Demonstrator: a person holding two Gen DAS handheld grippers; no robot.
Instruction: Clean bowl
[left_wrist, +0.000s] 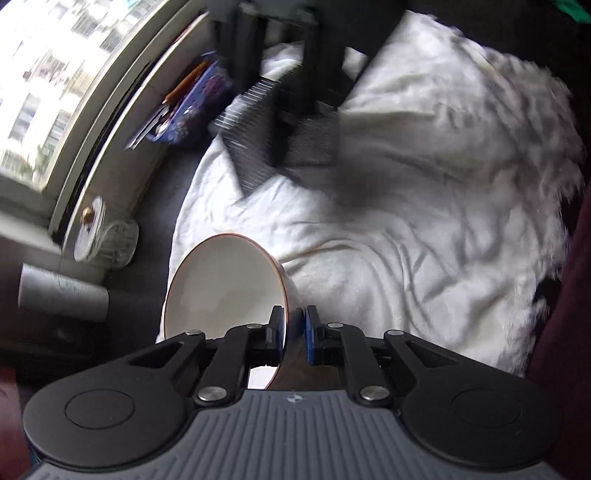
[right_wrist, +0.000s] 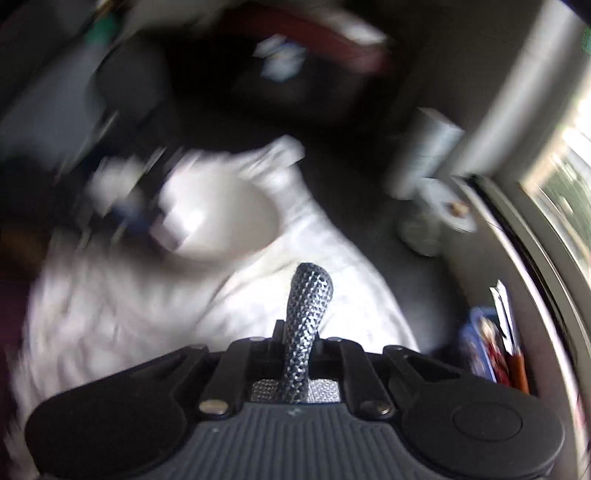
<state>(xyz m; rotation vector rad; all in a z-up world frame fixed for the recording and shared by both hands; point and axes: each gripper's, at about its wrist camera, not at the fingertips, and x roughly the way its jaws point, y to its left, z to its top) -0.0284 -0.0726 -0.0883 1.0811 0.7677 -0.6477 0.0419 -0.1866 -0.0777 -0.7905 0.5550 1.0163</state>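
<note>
Entry, nearest first. My left gripper (left_wrist: 294, 326): blue pads drawn narrow, pinching the rim of the white bowl (left_wrist: 221, 284), which stands tipped on edge with its hollow facing away to the gripper's left and its red-edged lip arching ahead of the fingers. My right gripper (right_wrist: 295, 332): jaws nearly closed on a folded silver mesh scouring cloth (right_wrist: 308, 314) that sticks up and forward between them. Beneath and beyond both: a rumpled white cloth (left_wrist: 406, 240) over a dark surface. Further left of the left gripper: a ribbed glass jar (left_wrist: 107, 240) with its lid, then a window ledge. Hazards, as I judge them: a thin rim grip on a tilted bowl could slip or twist under scrubbing pressure; the limp mesh may fold instead of scouring. Only the left view shows the rim grip sharply; only the right shows the scourer, with the bowl a white blur ahead and left of it.
</note>
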